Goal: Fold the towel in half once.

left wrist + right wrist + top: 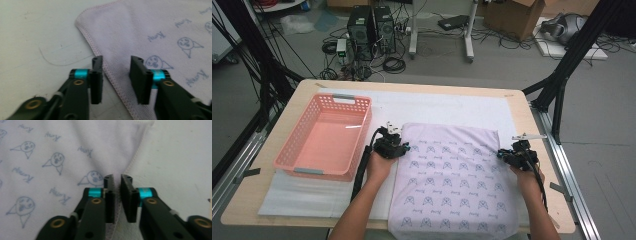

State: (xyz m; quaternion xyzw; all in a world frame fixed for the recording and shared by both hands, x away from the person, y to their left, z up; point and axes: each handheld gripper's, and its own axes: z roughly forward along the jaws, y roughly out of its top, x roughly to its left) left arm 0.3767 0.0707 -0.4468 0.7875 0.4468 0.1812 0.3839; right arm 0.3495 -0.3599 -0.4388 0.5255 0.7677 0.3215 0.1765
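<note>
Between both grippers' fingers [110, 195]: towel [452, 180] hems.

Robotics lab or workshop, 2 black computer towers [372, 31] on the grey floor, tangled cables [393, 64], cardboard box [512, 17], black frame struts [573, 55] around a wooden table [518, 107]

Overhead cam; 2 close claw-cams, shared cloth [452, 170]
</note>
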